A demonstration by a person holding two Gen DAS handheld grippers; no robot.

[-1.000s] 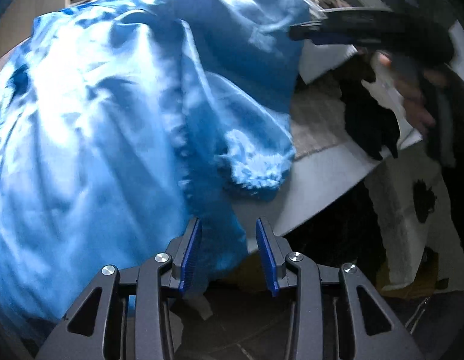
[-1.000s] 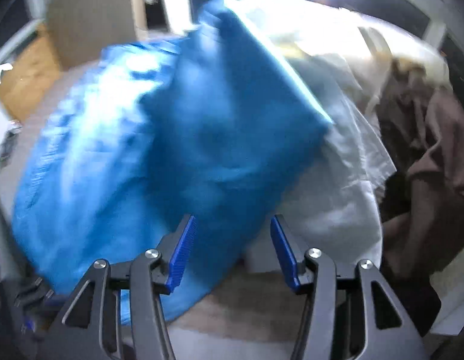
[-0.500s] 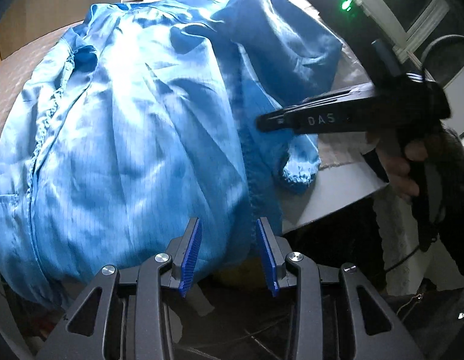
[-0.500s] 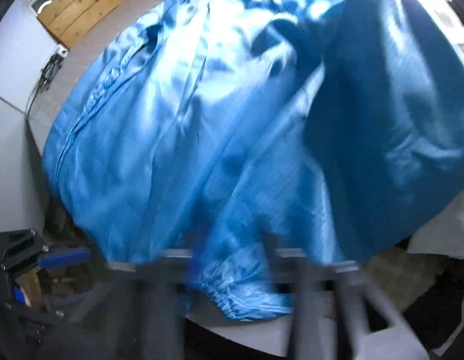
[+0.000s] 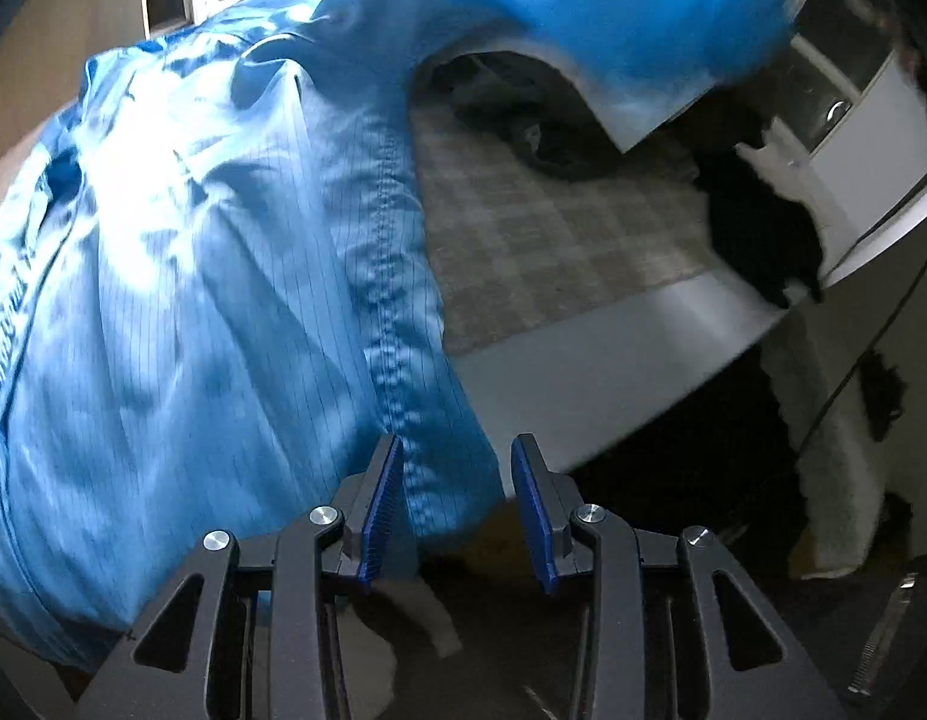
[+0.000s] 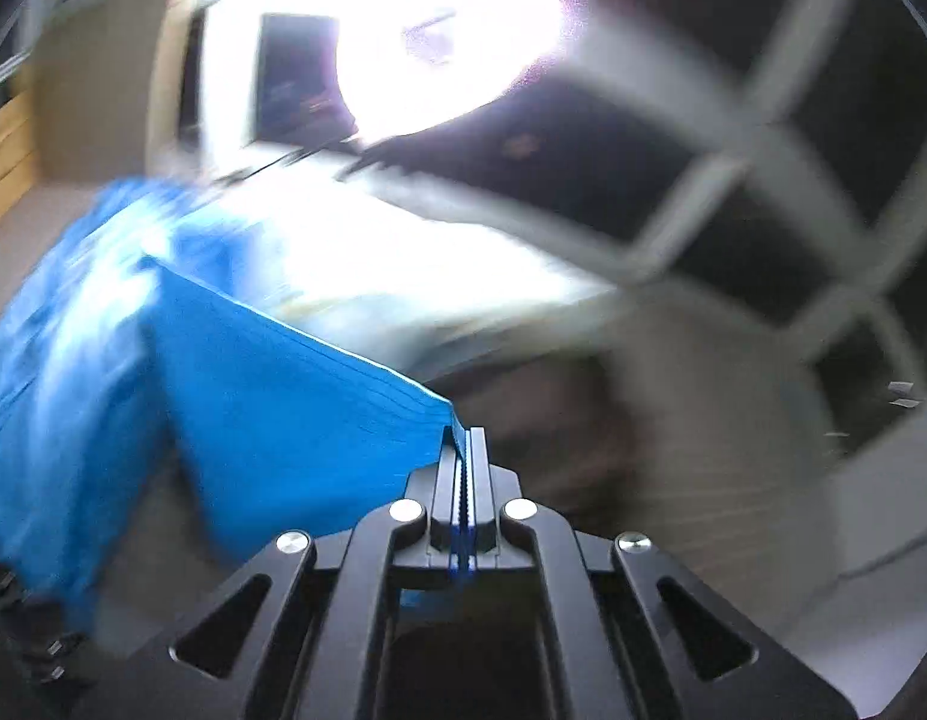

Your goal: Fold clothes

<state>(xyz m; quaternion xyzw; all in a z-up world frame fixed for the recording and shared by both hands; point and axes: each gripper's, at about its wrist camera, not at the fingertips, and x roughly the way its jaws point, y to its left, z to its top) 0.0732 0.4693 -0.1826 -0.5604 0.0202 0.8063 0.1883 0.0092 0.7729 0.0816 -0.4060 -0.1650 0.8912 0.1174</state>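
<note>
Sleeve (image 6: 295, 396) of blue garment (image 5: 193, 276) is pinched in closed right gripper (image 6: 463, 450), lifted at upper frame; left gripper (image 5: 454, 504) is held part-open, empty, straddling the hem; folding inward is judged next.

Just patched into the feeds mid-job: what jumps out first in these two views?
The big blue garment fills the left of the left wrist view, spread over the table. Its sleeve is lifted off the table, pinched in the shut right gripper. The left gripper has its jaws apart at the garment's near hem, the side seam between them, not clamped.
</note>
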